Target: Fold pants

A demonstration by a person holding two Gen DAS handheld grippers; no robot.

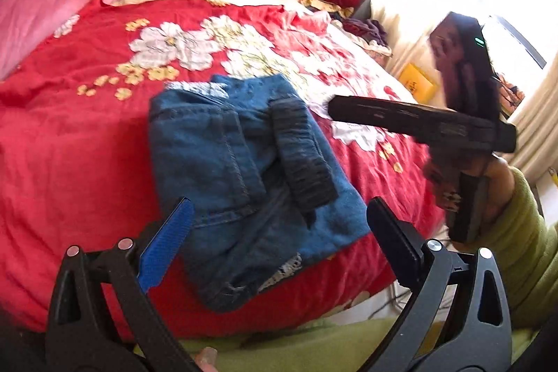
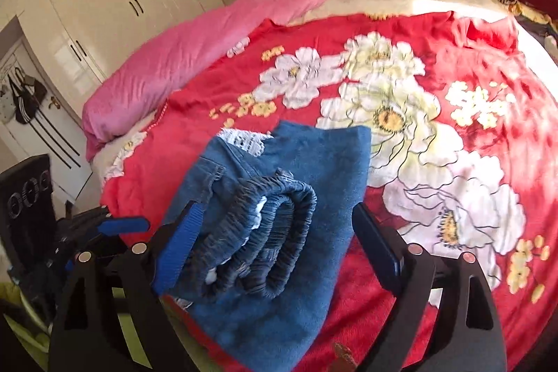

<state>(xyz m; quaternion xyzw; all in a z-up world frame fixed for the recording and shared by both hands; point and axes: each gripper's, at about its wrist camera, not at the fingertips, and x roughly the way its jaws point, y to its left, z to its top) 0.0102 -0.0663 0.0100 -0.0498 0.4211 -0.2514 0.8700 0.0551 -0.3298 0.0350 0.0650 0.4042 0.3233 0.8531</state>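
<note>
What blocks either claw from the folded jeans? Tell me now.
Nothing visible. The folded jeans lie on the red floral blanket with their top bare. The left claw and right claw are both open above them, with only air between.

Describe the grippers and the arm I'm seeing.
Both grippers, left and right, are black with A-shaped linkages and silver rivets. Each has one finger with a ribbed blue pad and one with a plain black pad. The right body shows a green light. The sleeve is olive-green knit.
</note>
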